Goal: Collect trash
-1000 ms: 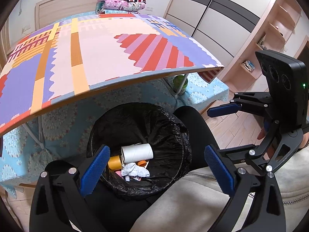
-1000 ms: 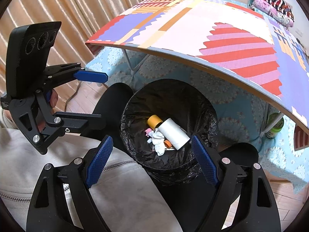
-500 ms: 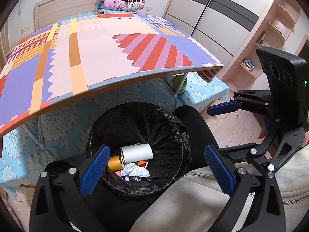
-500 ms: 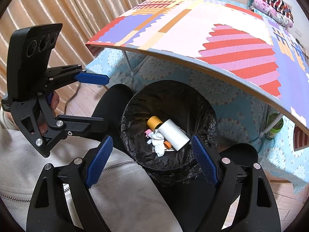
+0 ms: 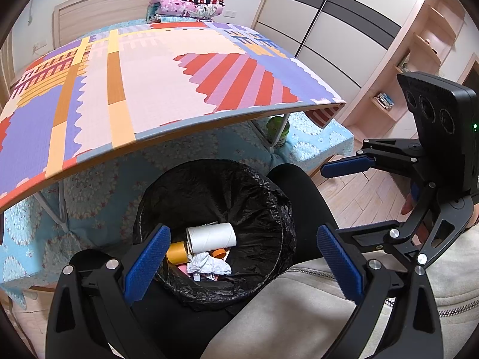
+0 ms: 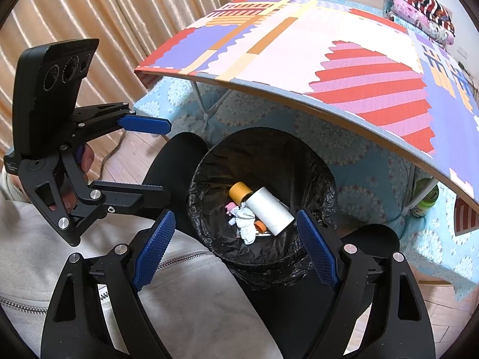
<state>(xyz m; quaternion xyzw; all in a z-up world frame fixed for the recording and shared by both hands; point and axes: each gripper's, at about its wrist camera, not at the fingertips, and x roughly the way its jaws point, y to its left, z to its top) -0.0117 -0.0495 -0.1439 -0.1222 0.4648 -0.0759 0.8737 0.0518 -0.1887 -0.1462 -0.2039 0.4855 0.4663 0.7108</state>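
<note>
A bin lined with a black bag [image 5: 209, 169] [image 6: 269, 134] stands on the floor between a person's black-trousered legs [image 5: 296, 197]. Inside lie a white cardboard tube [image 5: 211, 236] [image 6: 271, 211], a yellow roll [image 5: 175, 252] [image 6: 239, 191], crumpled white paper [image 5: 208, 266] [image 6: 247, 224] and an orange cap [image 6: 260, 226]. My left gripper [image 5: 242, 264] [image 6: 158, 161] hangs open above the bin's near rim, holding nothing. My right gripper [image 6: 236, 249] [image 5: 338, 199] is open too, beside the left one and over the same rim, with nothing between its fingers.
A low folding table under a colourful foam mat [image 5: 149, 89] [image 6: 299, 45] overhangs the bin's far side. A green bottle [image 5: 277, 130] [image 6: 423, 200] stands by a table leg on the blue bedcover. Folded bedding [image 5: 188, 0], wardrobe doors, shelves and curtains [image 6: 89, 9] lie around.
</note>
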